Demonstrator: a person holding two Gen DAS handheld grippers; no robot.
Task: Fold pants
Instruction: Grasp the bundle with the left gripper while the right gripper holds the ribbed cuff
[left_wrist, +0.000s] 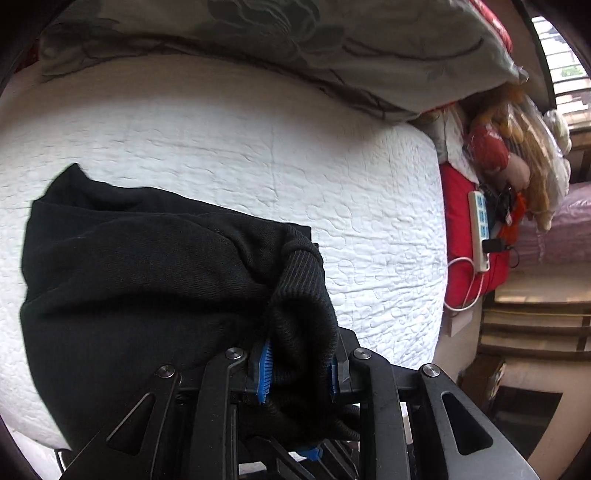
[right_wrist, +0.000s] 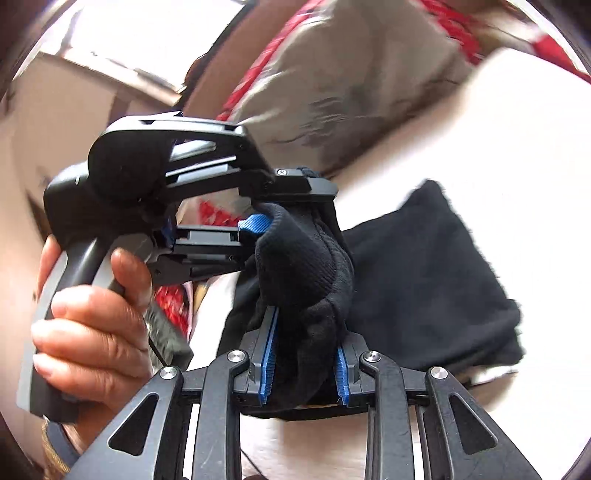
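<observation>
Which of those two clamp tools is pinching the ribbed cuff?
The left gripper: ribbed knit cuff sits between its blue pads. The right gripper clamps smoother fabric of the black pants.

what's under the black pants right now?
Black pants lie bunched on the white quilted bedspread, which shows around them. Whatever sits directly beneath the fabric is covered. Left gripper and right gripper each clamp a ribbed end.
</observation>
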